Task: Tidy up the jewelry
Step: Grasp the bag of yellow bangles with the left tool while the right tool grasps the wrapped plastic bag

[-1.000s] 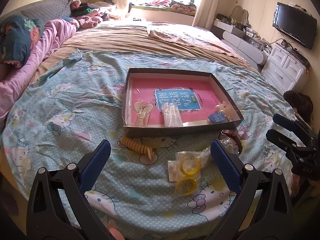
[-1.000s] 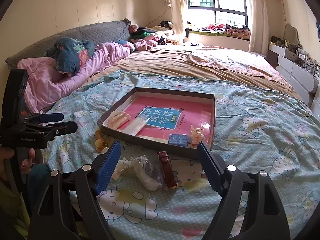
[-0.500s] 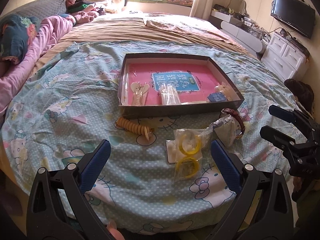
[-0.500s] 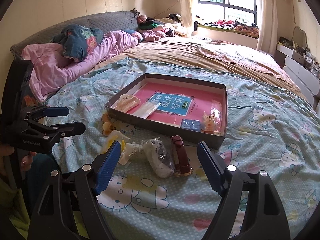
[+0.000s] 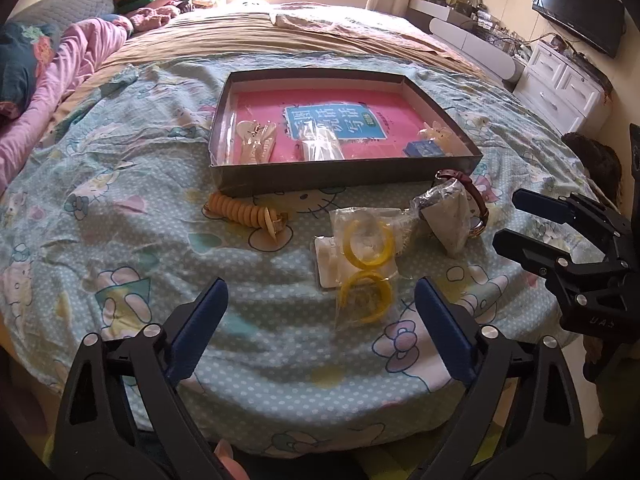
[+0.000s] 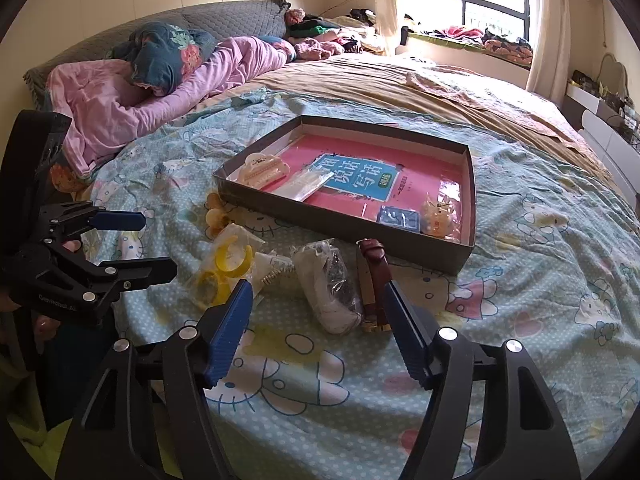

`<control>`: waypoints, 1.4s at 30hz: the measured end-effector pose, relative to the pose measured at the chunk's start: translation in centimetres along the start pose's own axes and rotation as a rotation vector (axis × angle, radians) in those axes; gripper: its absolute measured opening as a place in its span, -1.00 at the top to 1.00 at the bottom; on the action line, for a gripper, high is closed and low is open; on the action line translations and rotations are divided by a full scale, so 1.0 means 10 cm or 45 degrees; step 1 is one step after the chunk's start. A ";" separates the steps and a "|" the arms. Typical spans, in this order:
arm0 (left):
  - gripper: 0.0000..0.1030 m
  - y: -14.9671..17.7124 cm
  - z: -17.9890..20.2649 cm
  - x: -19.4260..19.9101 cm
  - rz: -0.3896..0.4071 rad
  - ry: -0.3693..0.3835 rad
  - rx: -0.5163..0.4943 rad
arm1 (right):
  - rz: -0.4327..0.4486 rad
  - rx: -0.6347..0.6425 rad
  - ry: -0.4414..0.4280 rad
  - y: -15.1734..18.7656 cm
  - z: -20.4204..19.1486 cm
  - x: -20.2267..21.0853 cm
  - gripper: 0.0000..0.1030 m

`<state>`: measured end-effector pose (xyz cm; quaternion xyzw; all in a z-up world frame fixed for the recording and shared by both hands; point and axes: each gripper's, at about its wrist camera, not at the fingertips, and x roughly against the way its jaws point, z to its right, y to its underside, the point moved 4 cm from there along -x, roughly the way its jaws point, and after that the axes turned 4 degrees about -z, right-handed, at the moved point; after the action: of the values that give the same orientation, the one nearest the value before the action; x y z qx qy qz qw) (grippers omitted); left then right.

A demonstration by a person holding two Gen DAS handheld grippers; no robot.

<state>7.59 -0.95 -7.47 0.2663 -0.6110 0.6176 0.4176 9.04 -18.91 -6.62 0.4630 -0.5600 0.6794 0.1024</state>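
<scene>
Jewelry lies in two groups on the bed (image 5: 100,216). Inside the tray (image 5: 344,172): a hair claw (image 5: 256,144), a clear packet (image 5: 322,148), a blue box (image 5: 426,148) and a small pale clip (image 5: 438,133). Outside, just before its near wall: an orange coil tie (image 5: 244,214), bagged yellow rings (image 5: 366,264), a grey pouch (image 6: 332,292) and a brown watch (image 6: 374,276).

Compared with a second ago, I have brought both tools lower and nearer, so the loose pieces fill more of each view. My left gripper (image 5: 320,314) is narrowing, fingers bare, rings ahead of them. My right gripper (image 6: 318,326) is closing too, pouch and watch between its fingers but not yet pinched. I judge two pick-ups imminent; four pieces remain to tray.
</scene>
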 end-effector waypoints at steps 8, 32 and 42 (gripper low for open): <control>-0.05 0.08 0.11 -0.19 -0.066 0.059 -0.030 | -0.053 -0.005 -0.021 0.04 0.03 -0.19 -0.05; 0.08 0.08 0.18 -0.48 -0.125 0.121 0.012 | -0.092 0.041 0.027 -0.03 0.11 -0.72 0.32; 0.43 0.08 0.09 -0.42 -0.098 0.100 0.047 | -0.059 -0.028 -0.040 -0.01 0.11 -0.55 0.38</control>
<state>8.90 -2.55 -11.33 0.2729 -0.5720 0.6220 0.4598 12.71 -17.72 -10.69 0.4853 -0.5581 0.6632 0.1146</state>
